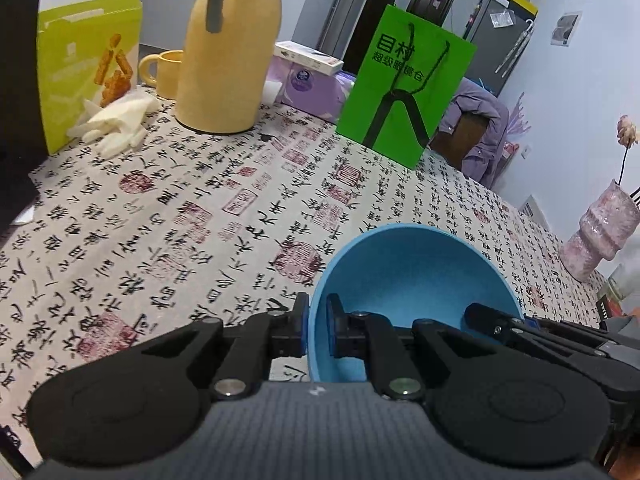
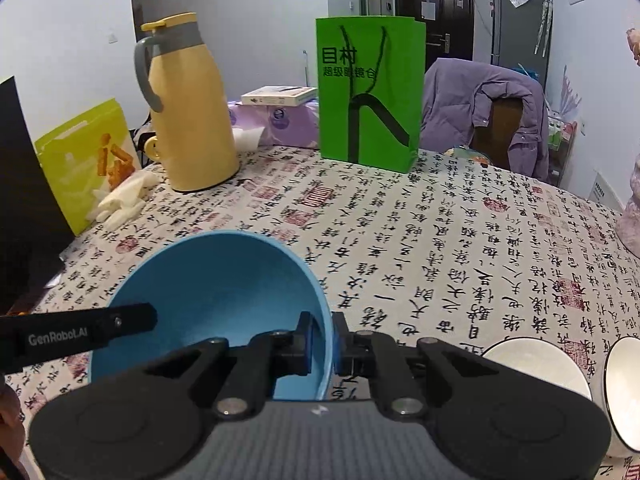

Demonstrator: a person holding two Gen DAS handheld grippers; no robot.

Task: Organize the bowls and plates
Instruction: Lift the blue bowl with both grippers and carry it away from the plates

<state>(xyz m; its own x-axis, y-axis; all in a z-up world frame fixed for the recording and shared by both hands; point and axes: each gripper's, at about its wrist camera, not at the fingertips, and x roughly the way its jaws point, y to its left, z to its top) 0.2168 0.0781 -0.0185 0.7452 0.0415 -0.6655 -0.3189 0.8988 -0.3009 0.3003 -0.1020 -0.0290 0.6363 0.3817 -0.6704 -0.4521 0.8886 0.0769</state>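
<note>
A blue bowl (image 1: 408,276) (image 2: 216,280) is held over the calligraphy-print tablecloth (image 1: 180,208) by both grippers, one on each side of its rim. My left gripper (image 1: 318,326) is shut on the bowl's left rim, one pad inside and one outside. On the opposite rim my right gripper (image 2: 333,342) is shut the same way. The right gripper's finger (image 1: 492,320) shows inside the bowl in the left wrist view, and the left gripper's finger (image 2: 100,328) does so in the right wrist view. Two white bowls (image 2: 536,364) (image 2: 624,392) sit at the near right.
At the back stand a yellow thermos jug (image 2: 192,120), a yellow mug (image 1: 164,72), a green paper bag (image 2: 368,96), a lime snack bag (image 1: 88,64) with a white glove (image 1: 116,124), and a purple tissue pack (image 1: 312,88). A pink vase (image 1: 600,236) is at the right edge, with a jacket-draped chair (image 2: 488,116) behind.
</note>
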